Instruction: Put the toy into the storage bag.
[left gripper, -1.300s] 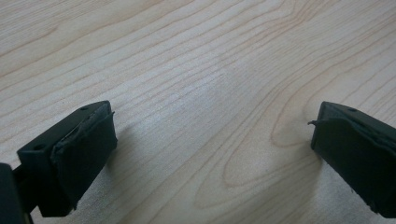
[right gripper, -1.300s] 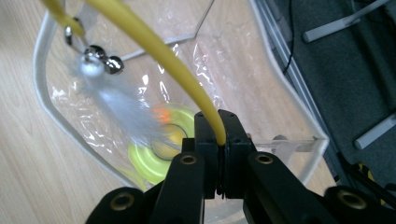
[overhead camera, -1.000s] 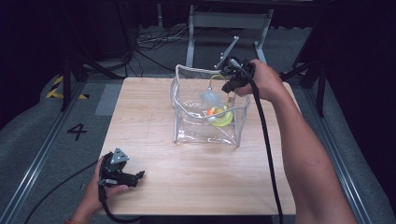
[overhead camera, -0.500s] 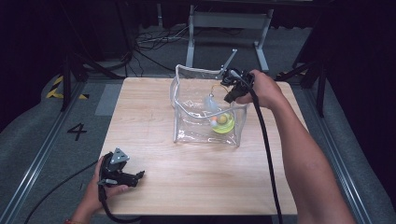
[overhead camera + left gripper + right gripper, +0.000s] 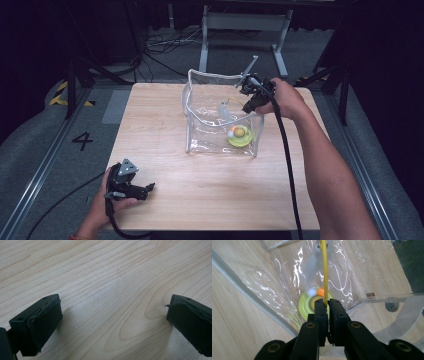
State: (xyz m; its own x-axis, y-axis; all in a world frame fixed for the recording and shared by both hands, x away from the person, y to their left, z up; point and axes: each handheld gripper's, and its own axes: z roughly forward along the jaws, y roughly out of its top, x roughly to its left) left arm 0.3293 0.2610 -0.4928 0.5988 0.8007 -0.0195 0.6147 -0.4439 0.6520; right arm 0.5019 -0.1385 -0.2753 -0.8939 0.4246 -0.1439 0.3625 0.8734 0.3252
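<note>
Fingers (image 5: 322, 312) of your right gripper (image 5: 326, 305) pinch a thin yellow stick (image 5: 324, 270), the jaws having just eased apart slightly, above the clear bag's (image 5: 200, 107) open top. Inside that bag sits a yellow-green disc (image 5: 240, 136). Your left gripper (image 5: 145, 188) rests wide and empty on the table (image 5: 210, 195), well apart from the bag.

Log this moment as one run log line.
right tool: shut on yellow stick, over clear bag | toy: in bag | left tool: open, idle on table
</note>
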